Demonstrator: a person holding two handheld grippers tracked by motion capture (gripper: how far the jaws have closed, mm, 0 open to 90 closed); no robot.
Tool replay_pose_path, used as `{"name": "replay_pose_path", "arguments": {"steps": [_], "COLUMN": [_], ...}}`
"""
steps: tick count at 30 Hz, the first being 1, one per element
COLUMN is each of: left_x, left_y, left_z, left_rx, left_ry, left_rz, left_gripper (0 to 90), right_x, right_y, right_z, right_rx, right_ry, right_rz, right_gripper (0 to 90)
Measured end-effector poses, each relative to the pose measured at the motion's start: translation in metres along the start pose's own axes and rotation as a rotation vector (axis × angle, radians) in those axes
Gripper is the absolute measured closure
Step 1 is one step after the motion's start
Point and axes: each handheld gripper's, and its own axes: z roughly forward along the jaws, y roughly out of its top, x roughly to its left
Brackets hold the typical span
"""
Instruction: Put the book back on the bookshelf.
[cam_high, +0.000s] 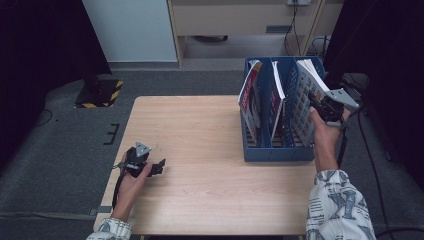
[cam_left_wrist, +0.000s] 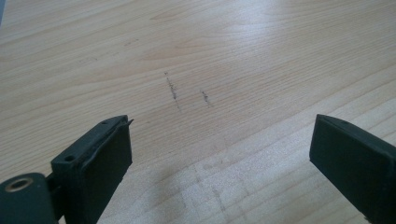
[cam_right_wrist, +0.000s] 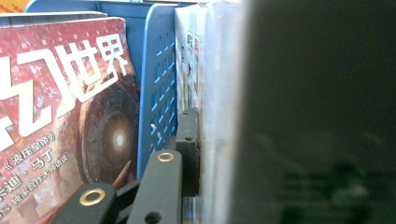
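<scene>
Overhead table (cam_high: 200, 150) view, two close-ups

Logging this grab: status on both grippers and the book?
Right gripper shut on the white book in the blue rack's right slot. Left gripper open, low over the table. Slot divider close beside the book.

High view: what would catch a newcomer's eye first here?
The blue file rack at the table's far right, with magazines standing in its slots. The right gripper is clamped on the rightmost magazine. The left gripper rests open on the near left.
</scene>
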Motion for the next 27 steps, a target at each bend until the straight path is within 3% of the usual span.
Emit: {"name": "replay_pose_path", "arguments": {"steps": [10,17,27], "left_x": [0.0,0.0,0.001], "left_y": [0.001,0.001,0.002], "left_z": [-0.001,-0.001,-0.002], "left_rx": [-0.004,-0.004,-0.011], "left_ry": [0.0,0.007,0.007], "left_rz": [0.001,-0.002,-0.007], "left_gripper": [5.3,5.3,5.3], "right_x": [0.002,0.008,0.015], "right_y": [-0.008,-0.011,-0.009], "right_z": [-0.003,-0.006,-0.006], "right_rx": [0.012,0.029,0.052], "right_ry": [0.014,0.061,0.084], "right_rz": [-0.012,-0.03,-0.034], "right_gripper": [73.1,72.5,71.7]}}
